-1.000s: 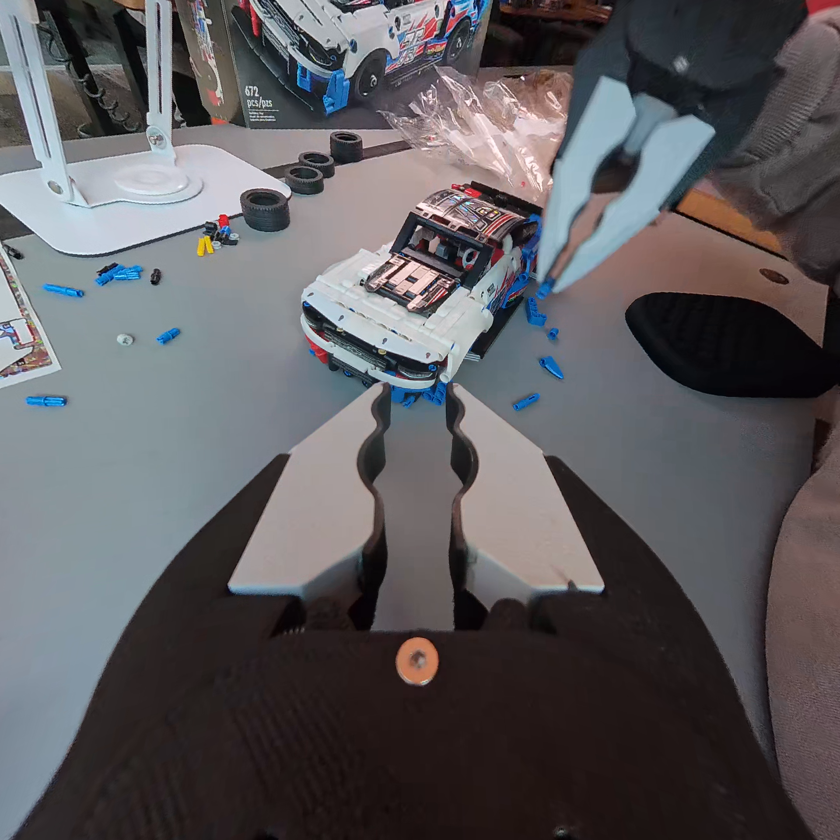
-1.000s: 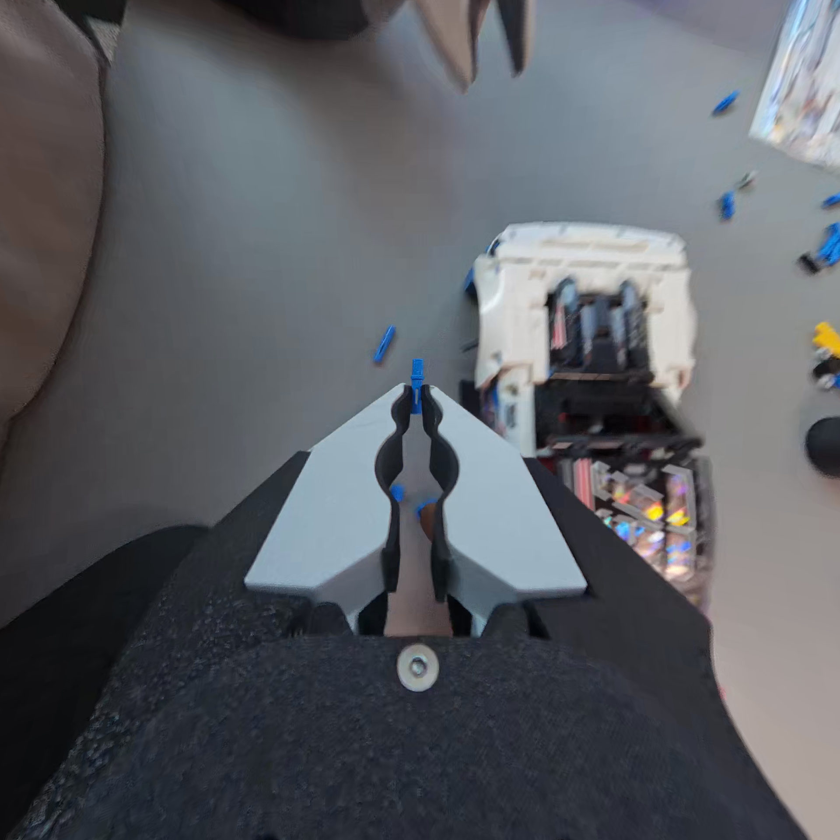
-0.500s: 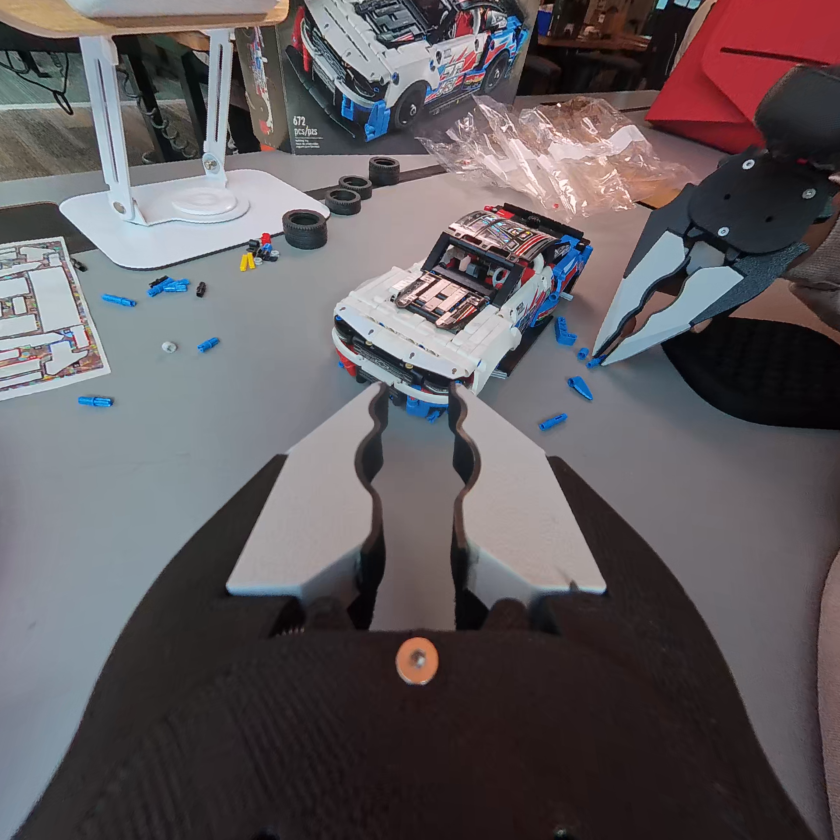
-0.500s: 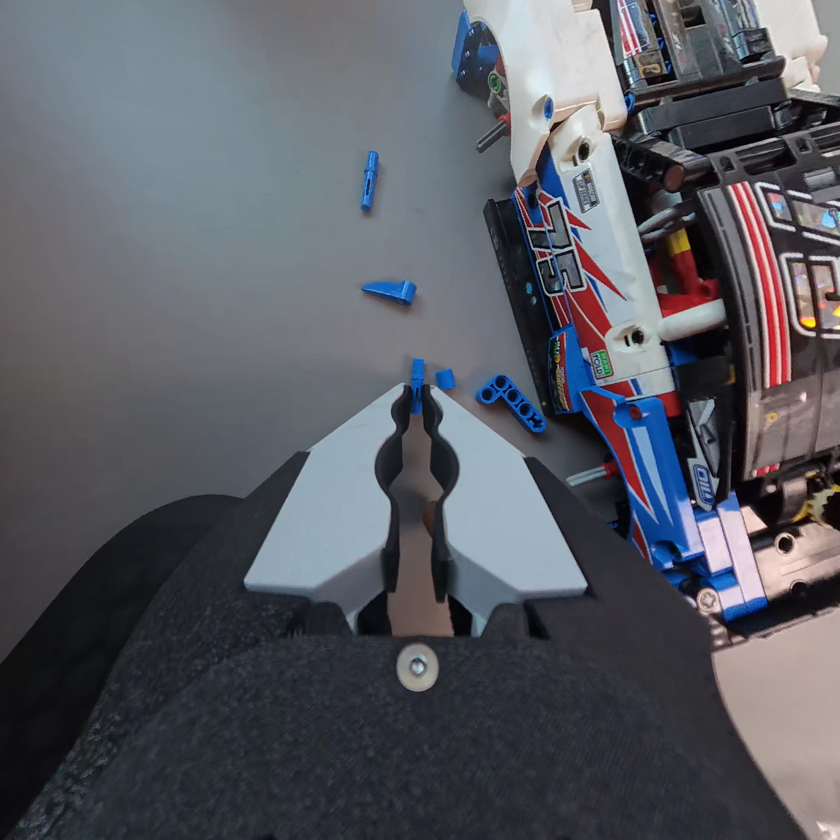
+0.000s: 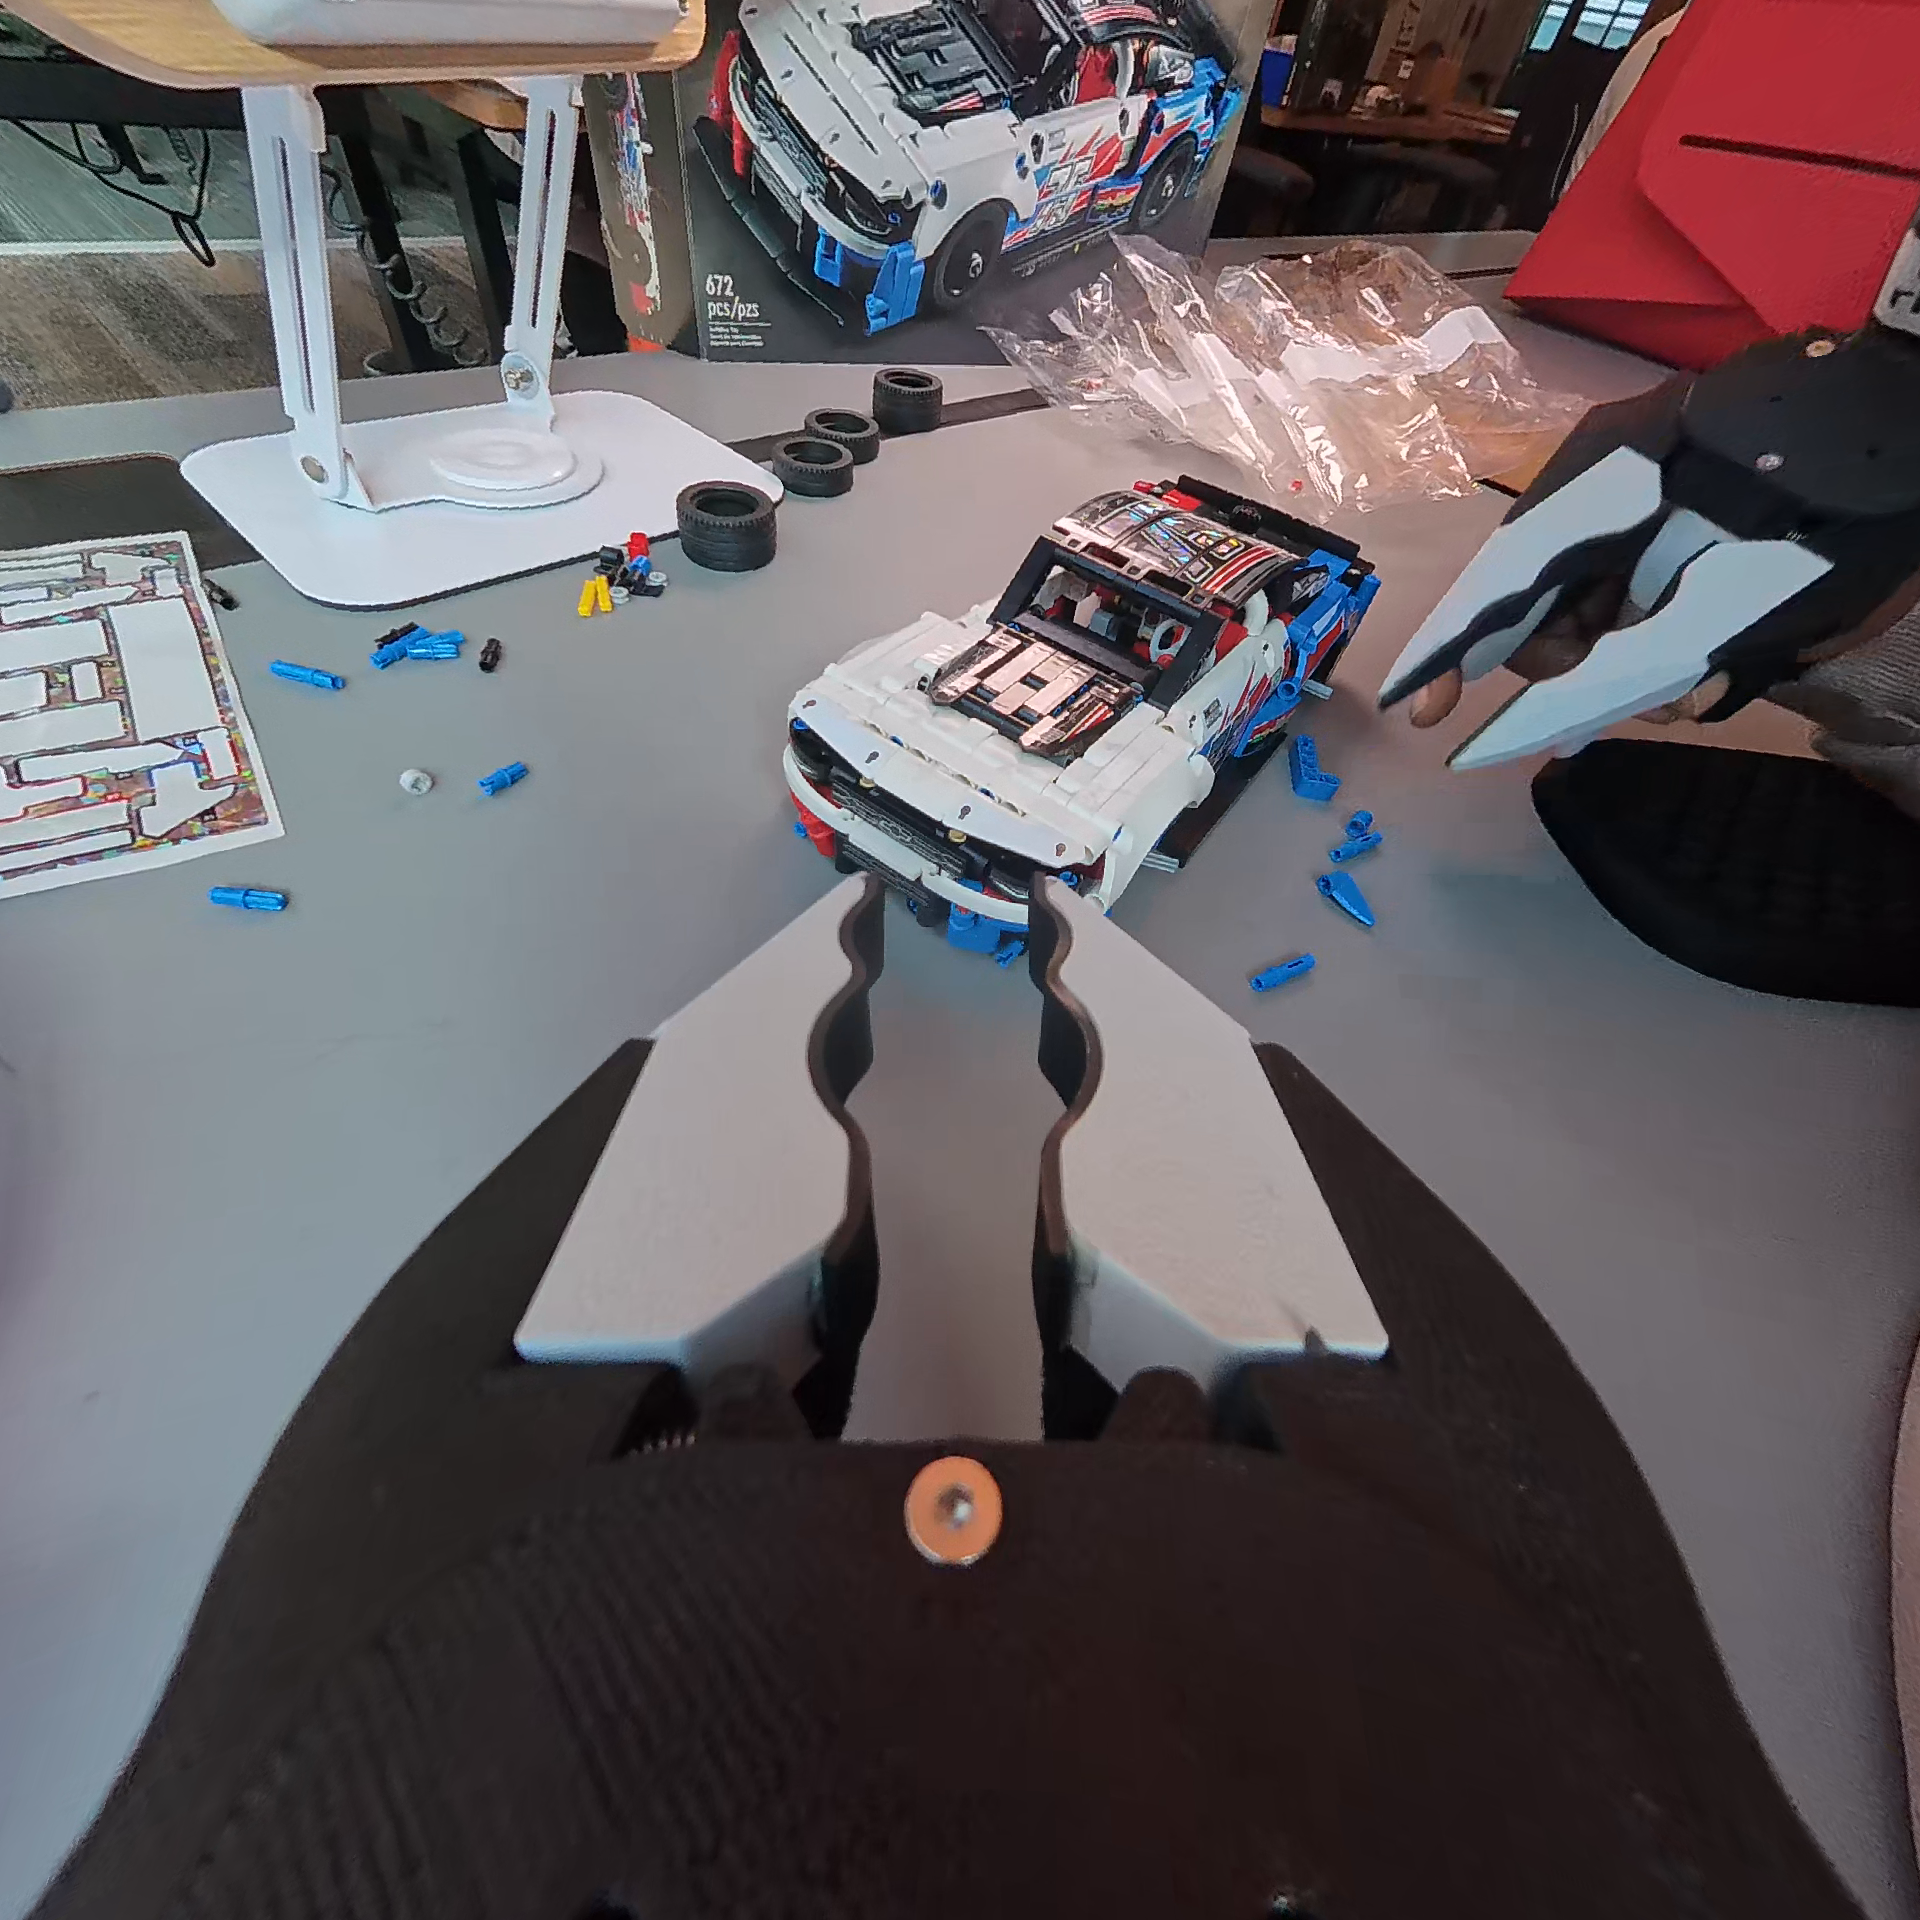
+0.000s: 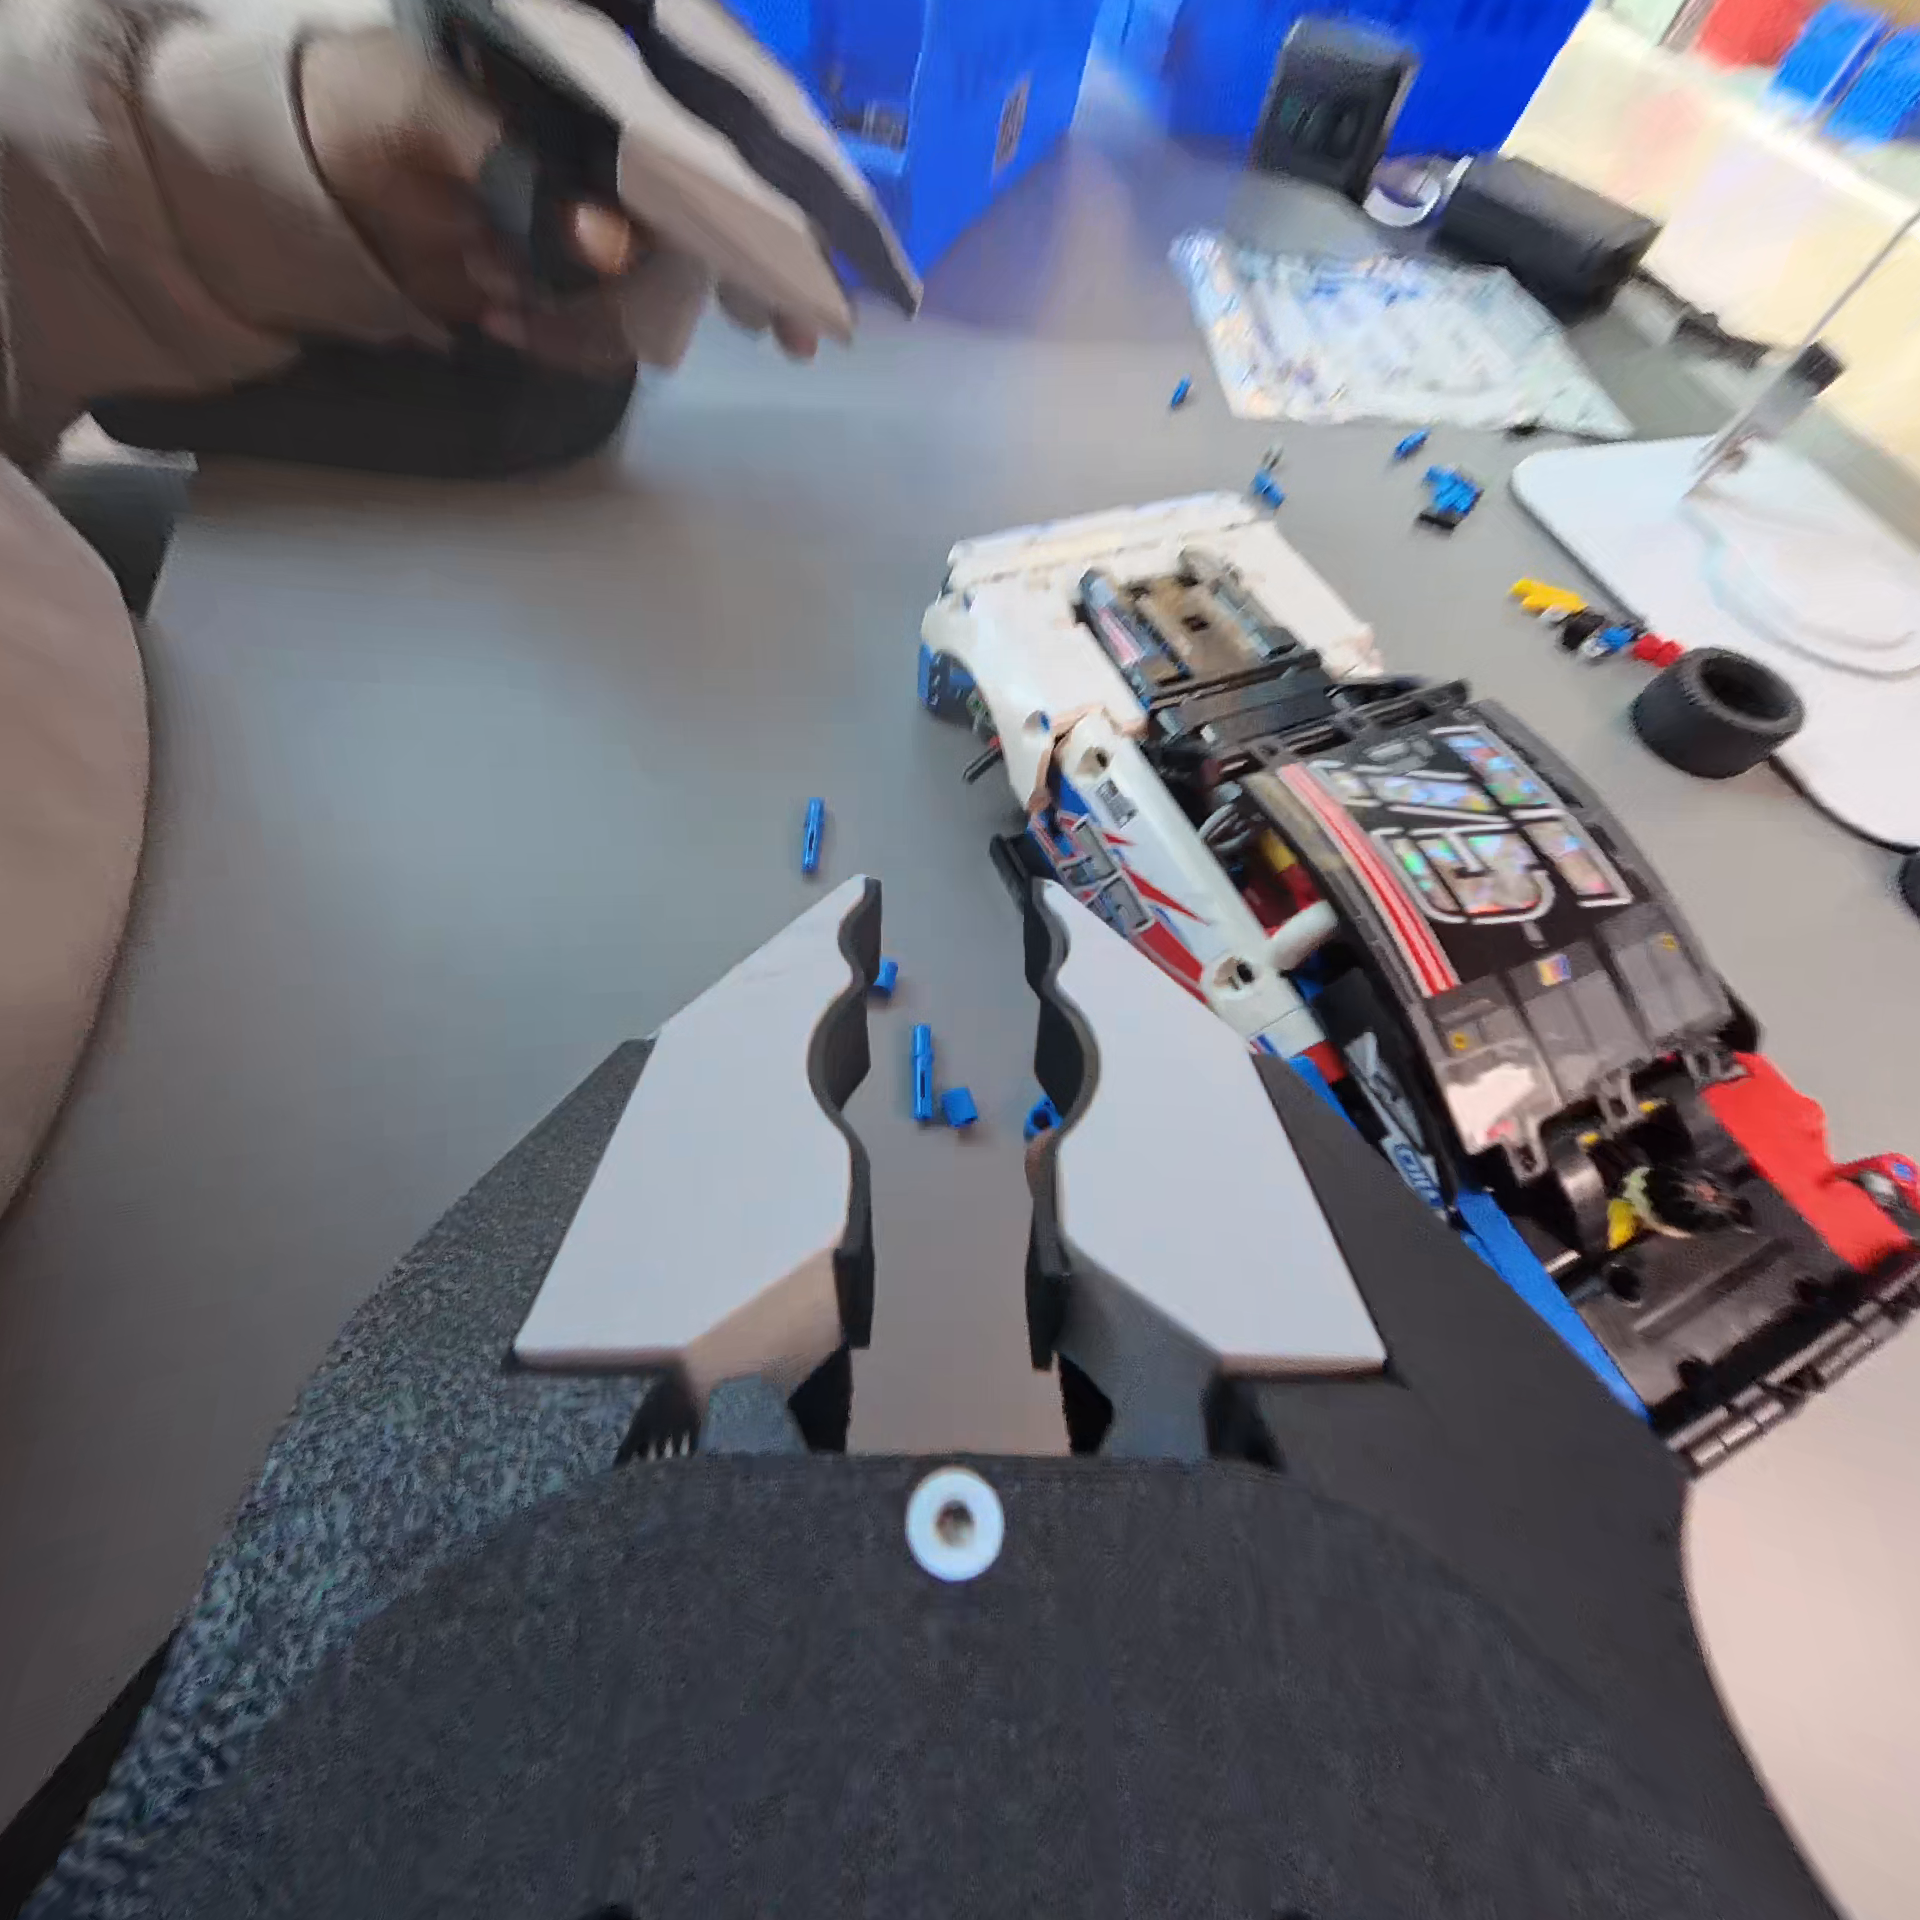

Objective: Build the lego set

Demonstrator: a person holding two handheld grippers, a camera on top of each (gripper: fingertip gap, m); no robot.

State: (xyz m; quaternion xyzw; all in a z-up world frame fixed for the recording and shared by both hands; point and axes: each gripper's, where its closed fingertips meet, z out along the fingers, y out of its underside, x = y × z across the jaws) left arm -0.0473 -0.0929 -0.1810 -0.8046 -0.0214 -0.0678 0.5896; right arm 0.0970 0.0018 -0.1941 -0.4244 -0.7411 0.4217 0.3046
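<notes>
Right gripper (image 6: 951,904) has just sprung apart, so we've dropped the blue pin (image 6: 921,1070) on the desk (image 6: 468,779) between its fingers, beside the car (image 6: 1299,852); left gripper (image 5: 951,904) waits apart, empty.

printed lettering on set box (image 5: 956,208), car body (image 6: 1122,894), roof (image 6: 1455,831), wording withheld

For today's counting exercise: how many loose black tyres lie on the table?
4. One tyre beside the white stand base; three behind it, nearest the box. Others may be hidden.
</notes>
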